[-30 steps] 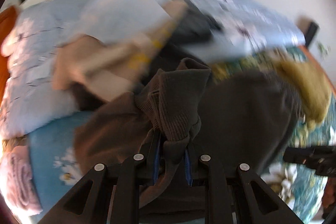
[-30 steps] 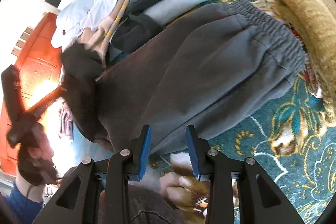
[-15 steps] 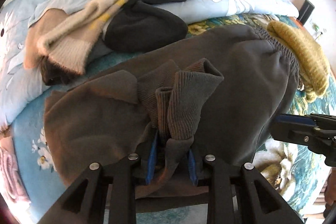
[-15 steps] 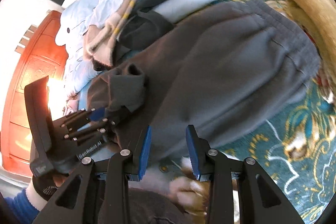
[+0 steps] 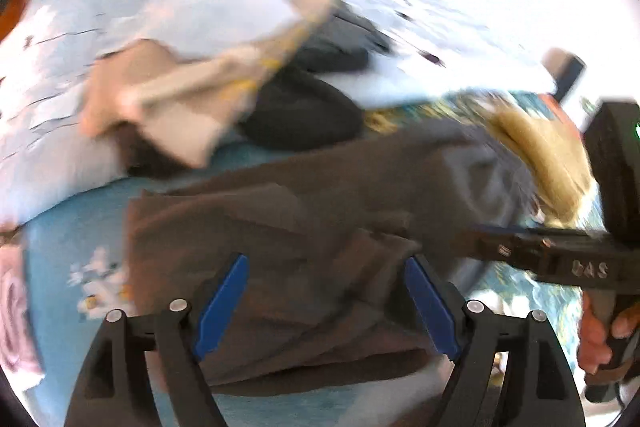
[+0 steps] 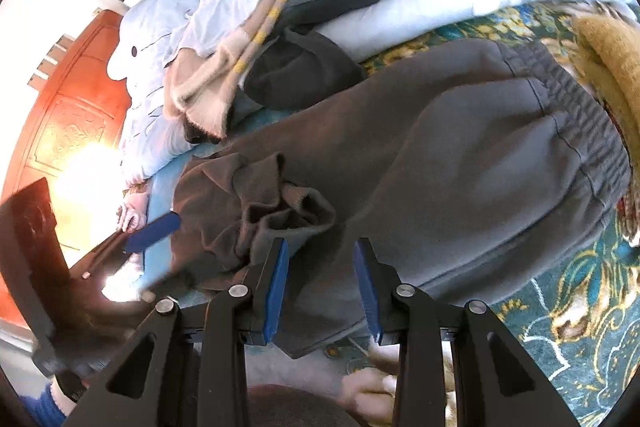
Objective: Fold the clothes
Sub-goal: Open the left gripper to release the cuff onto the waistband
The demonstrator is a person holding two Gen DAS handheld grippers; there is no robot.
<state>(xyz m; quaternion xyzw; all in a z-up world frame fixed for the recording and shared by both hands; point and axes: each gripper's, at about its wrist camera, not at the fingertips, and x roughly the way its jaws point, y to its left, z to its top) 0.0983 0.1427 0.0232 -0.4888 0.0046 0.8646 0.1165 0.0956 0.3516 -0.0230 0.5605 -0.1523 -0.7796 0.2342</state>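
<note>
One grey sweatpants (image 6: 460, 163), cuffs bunched. Left gripper (image 5: 326, 301) jaws opening, released over cloth. Right gripper (image 6: 322, 291) parted, grasping nothing. Two grippers.

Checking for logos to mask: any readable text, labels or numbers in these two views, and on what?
"DAS", or close to it: raised letters on the black body of the right hand-held gripper, left wrist view; motion-blurred, first letter uncertain.
Nothing else readable: no print shows on the grey sweatpants, the other clothes or the bedding.
</note>
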